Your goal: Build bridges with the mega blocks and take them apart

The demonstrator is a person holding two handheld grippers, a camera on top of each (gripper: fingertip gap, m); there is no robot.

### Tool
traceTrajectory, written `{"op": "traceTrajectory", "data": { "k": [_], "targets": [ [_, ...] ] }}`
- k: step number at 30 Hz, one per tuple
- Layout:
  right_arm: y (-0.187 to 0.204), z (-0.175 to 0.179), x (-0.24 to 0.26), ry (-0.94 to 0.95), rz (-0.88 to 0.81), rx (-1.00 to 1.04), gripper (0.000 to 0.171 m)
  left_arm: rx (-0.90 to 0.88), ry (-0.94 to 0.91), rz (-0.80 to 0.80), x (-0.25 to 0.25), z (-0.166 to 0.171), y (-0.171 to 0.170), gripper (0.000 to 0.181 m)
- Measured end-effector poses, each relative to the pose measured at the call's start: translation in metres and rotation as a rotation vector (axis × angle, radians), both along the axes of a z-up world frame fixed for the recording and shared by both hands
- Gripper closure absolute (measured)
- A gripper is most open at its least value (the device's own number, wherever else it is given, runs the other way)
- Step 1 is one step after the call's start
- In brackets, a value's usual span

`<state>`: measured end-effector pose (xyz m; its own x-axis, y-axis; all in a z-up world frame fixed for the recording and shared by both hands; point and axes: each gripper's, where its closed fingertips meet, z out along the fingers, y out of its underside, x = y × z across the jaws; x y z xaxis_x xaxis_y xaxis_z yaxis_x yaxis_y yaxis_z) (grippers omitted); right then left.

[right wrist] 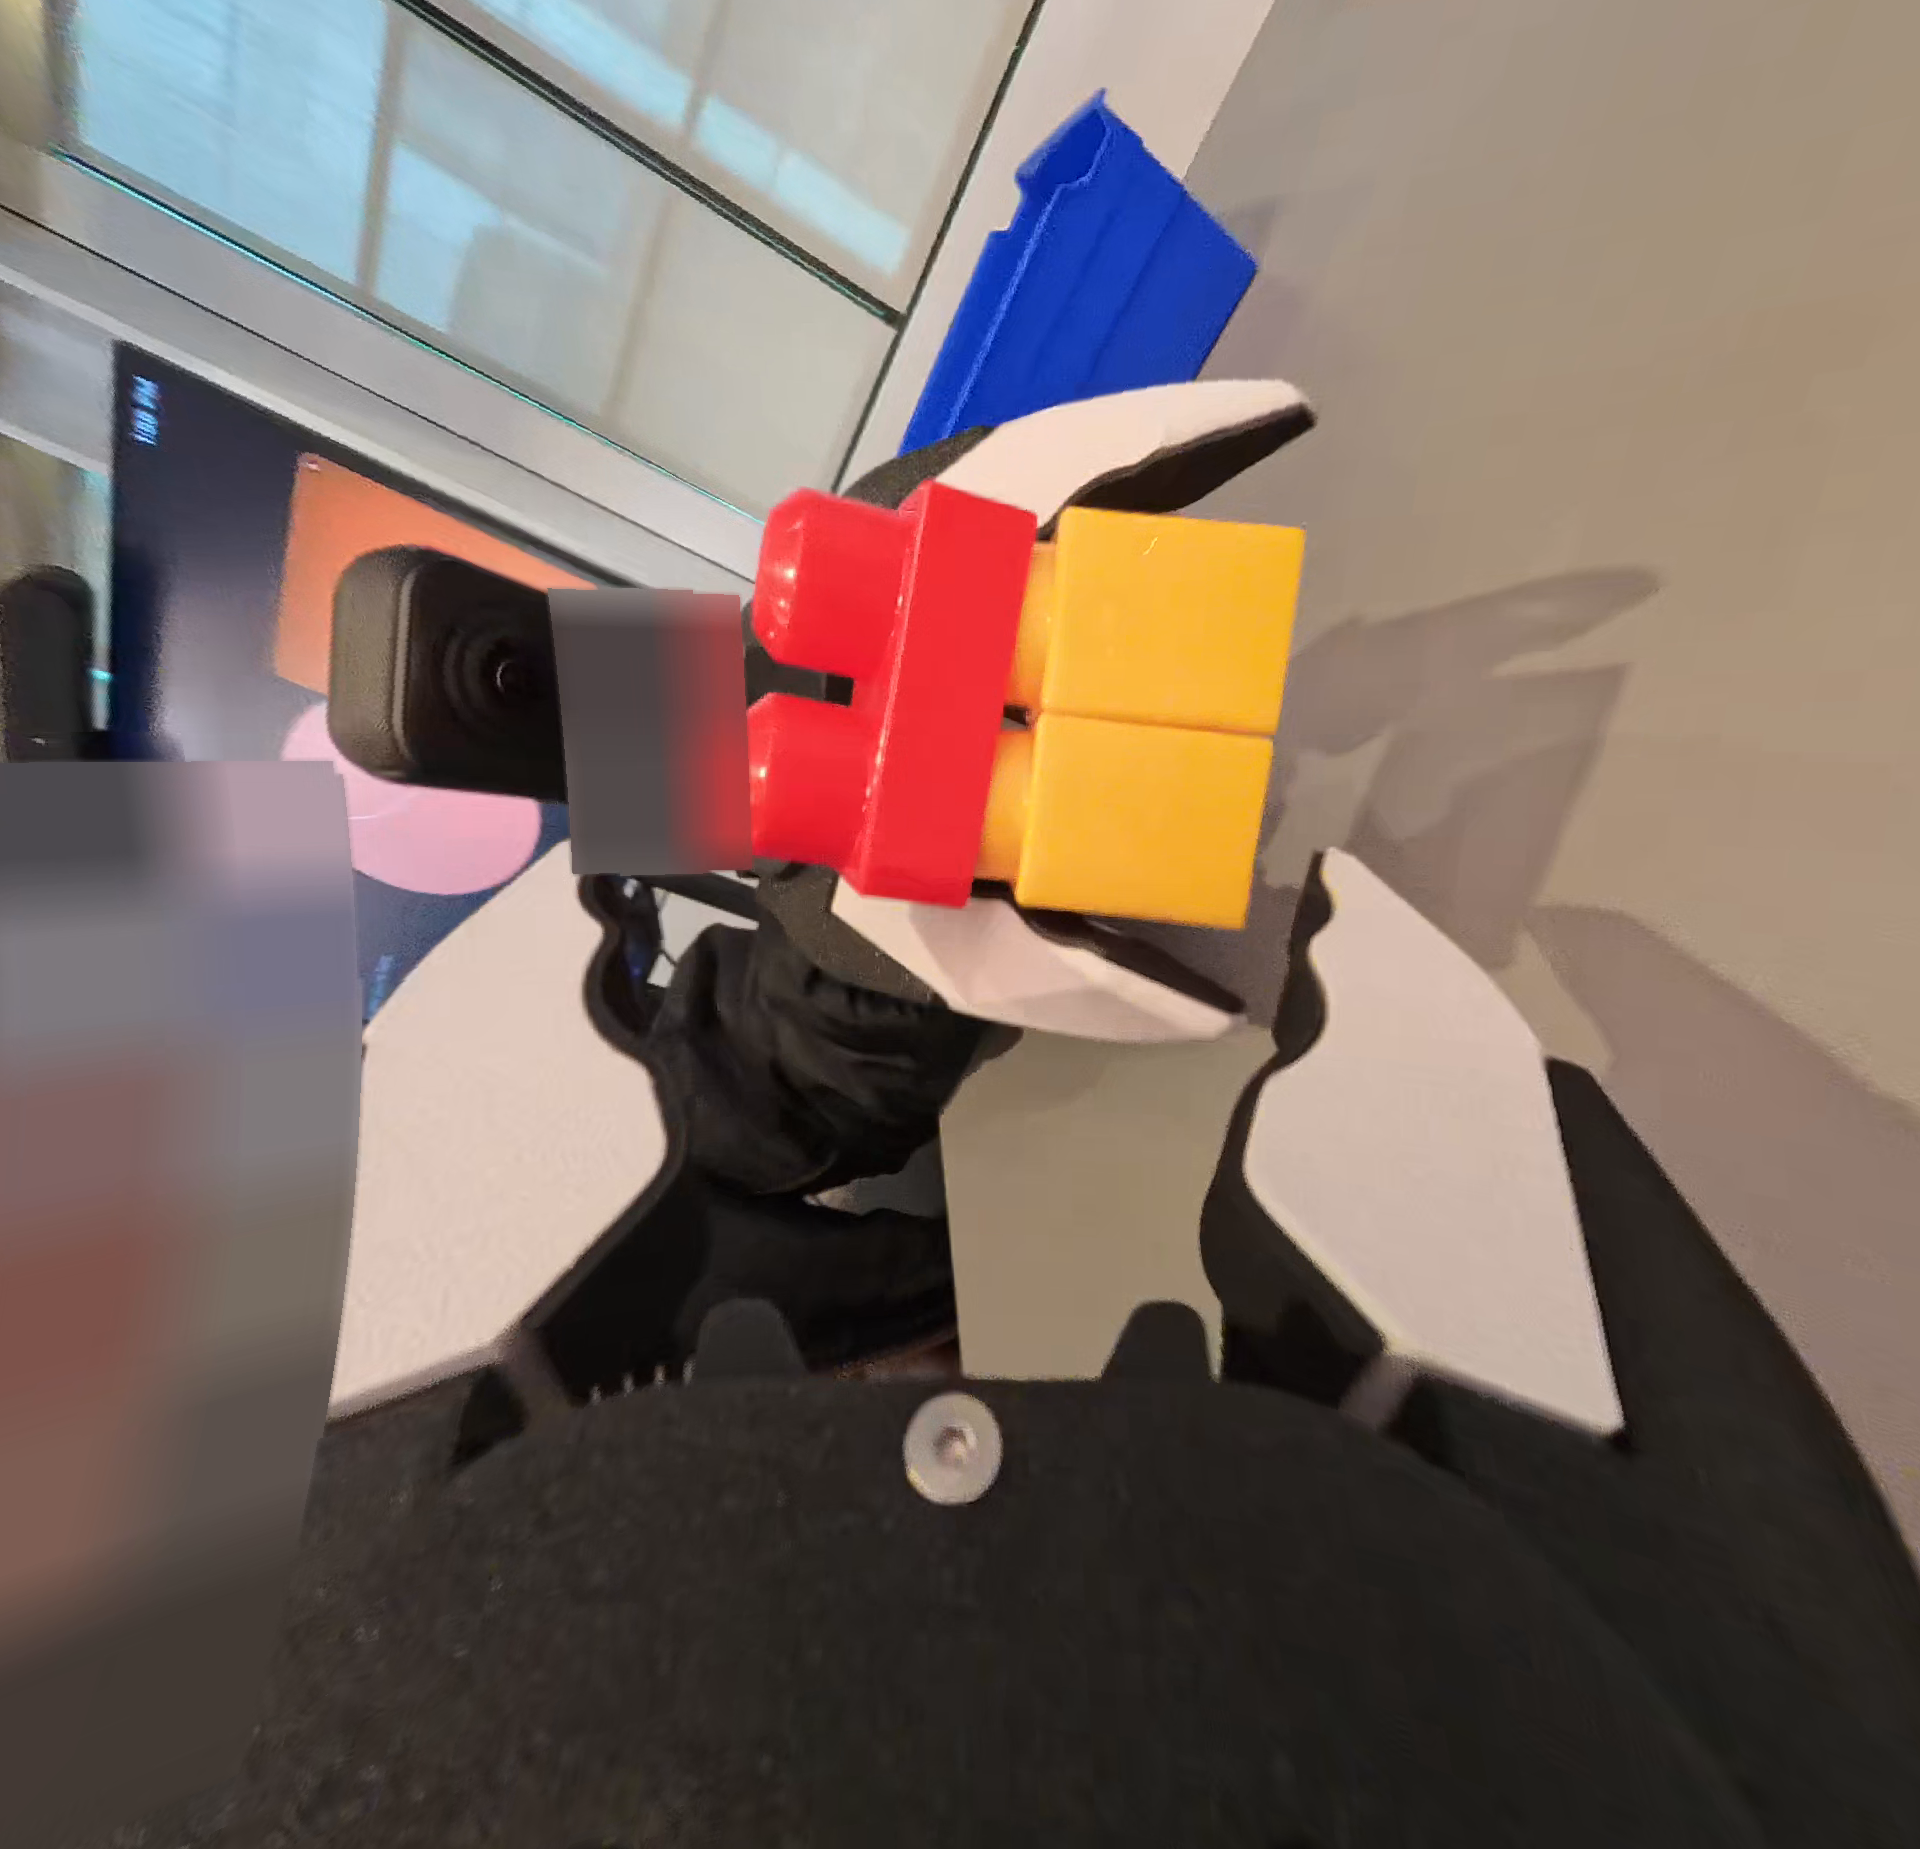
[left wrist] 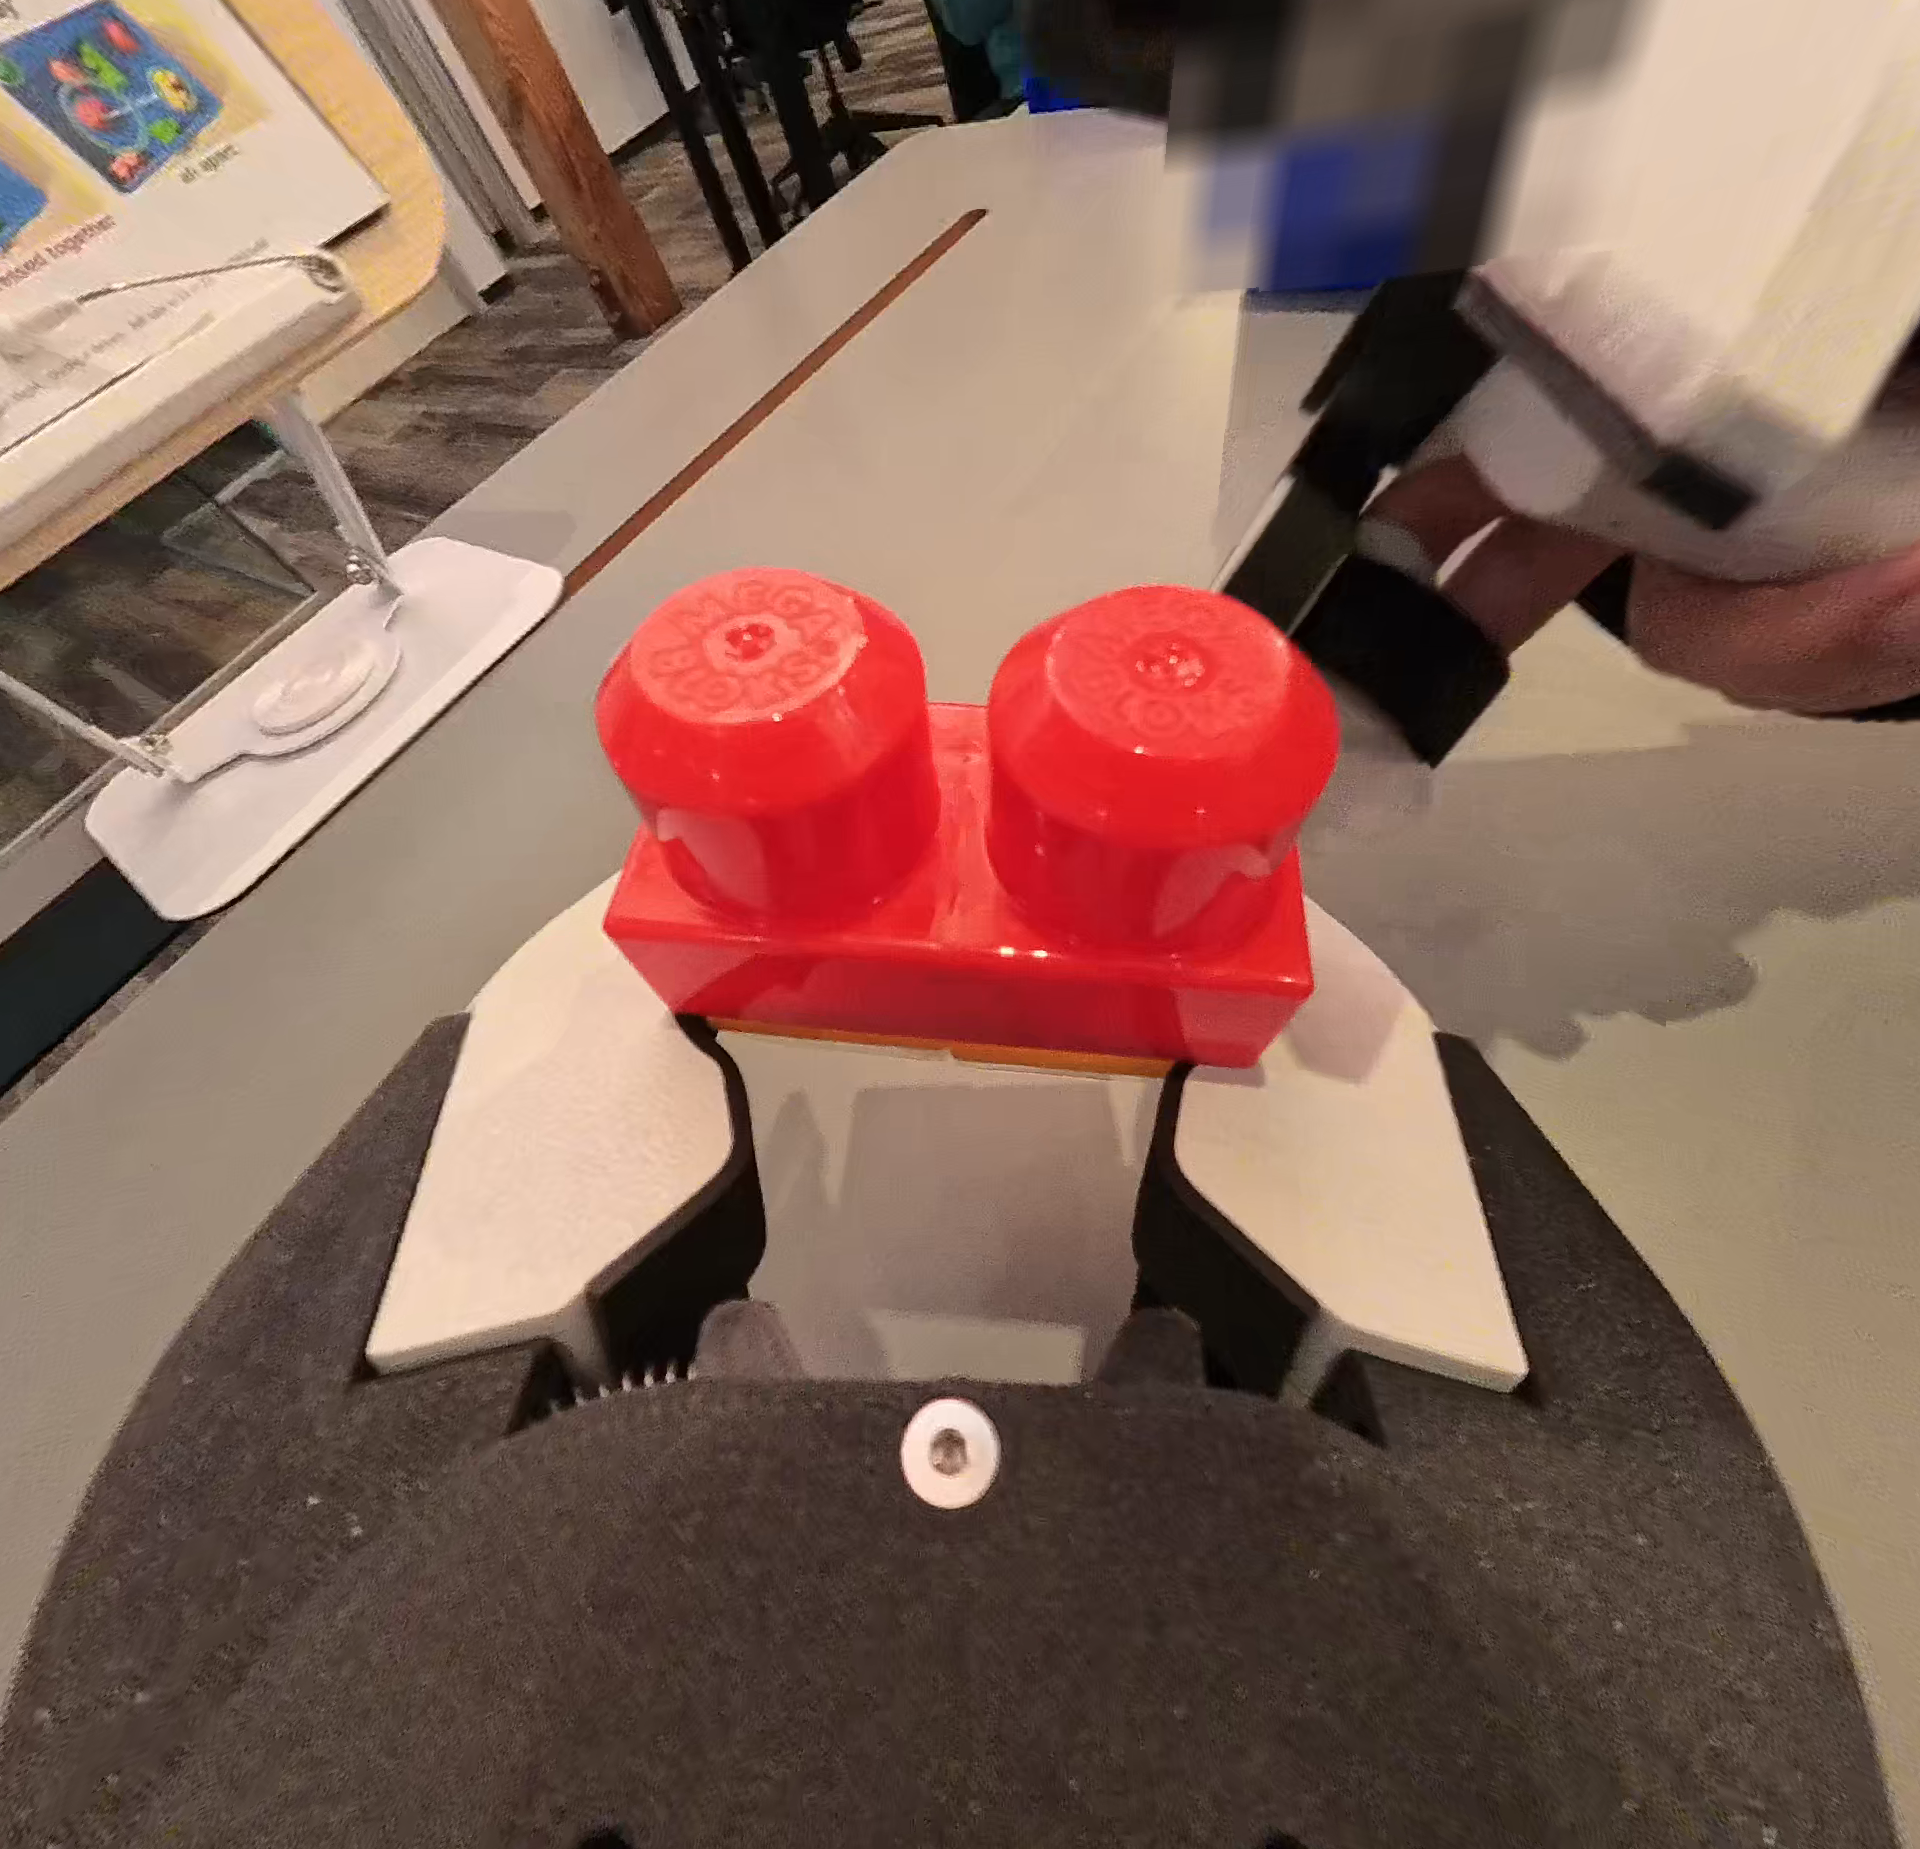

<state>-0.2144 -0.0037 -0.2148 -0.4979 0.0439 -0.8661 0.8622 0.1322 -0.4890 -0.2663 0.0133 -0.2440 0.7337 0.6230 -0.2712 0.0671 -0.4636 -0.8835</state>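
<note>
A red two-stud block [left wrist: 956,864] sits on two yellow blocks [right wrist: 1153,719] as one stack. My left gripper [left wrist: 951,1030] is shut on this stack and holds it above the grey table [left wrist: 935,428]. In the left wrist view only a thin yellow strip shows under the red block. In the right wrist view the red block [right wrist: 935,698] and the left gripper's white fingers [right wrist: 1132,438] around the stack lie just ahead. My right gripper [right wrist: 966,968] is open and empty, close to the stack. It also shows blurred at the upper right in the left wrist view [left wrist: 1351,542], held by a hand.
A blue bin [right wrist: 1091,272] stands on the table behind the stack. A white stand [left wrist: 312,677] with a picture board is at the table's left edge. A screen [right wrist: 343,573] and windows are in the background. Blurred patches cover parts of both views.
</note>
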Motion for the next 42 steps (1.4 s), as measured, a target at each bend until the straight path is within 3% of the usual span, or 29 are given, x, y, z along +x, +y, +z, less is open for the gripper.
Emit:
{"op": "traceTrajectory", "data": {
  "k": [3, 12, 42],
  "targets": [
    [-0.011, -0.002, 0.007, -0.037, 0.036, -0.010, 0.045, -0.029, -0.008, -0.030, 0.004, -0.006, 0.006, 0.092],
    [-0.026, -0.015, 0.013, -0.080, 0.071, 0.040, 0.049, -0.047, -0.020, -0.065, 0.011, -0.008, 0.011, 0.092],
    [-0.020, -0.023, 0.027, -0.157, 0.135, -0.003, 0.056, -0.071, -0.074, -0.151, 0.025, -0.019, 0.022, 0.091]
  ]
}}
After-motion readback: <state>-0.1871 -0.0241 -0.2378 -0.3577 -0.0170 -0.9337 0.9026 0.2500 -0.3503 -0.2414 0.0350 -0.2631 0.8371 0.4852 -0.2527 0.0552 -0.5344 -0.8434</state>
